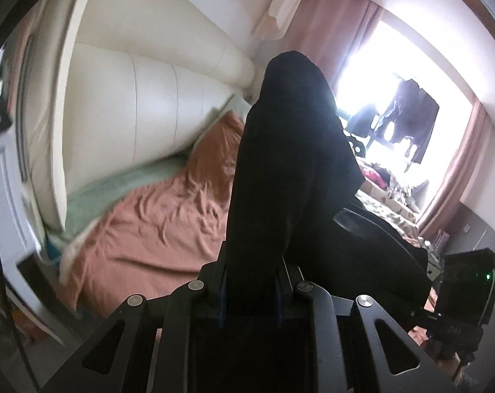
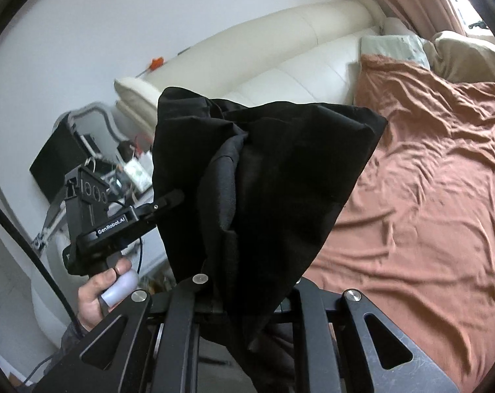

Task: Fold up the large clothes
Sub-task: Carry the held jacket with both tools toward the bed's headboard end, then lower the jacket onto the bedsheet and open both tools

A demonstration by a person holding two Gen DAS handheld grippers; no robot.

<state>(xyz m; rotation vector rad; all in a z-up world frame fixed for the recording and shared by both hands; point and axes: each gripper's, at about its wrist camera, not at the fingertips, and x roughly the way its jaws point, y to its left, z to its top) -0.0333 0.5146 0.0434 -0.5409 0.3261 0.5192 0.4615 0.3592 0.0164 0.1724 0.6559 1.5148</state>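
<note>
Black garment hung pinched in both my left gripper and right gripper above the rust-coloured bedsheet.

Each wrist camera sits just behind its own fingers, looking forward along them, close on the black garment bunched between them. Both views share the orange bedsheet and cream headboard beyond; the right view catches the left gripper beside its fingers.

The left hand-held gripper clamps a black garment above the rust-coloured bedsheet.
</note>
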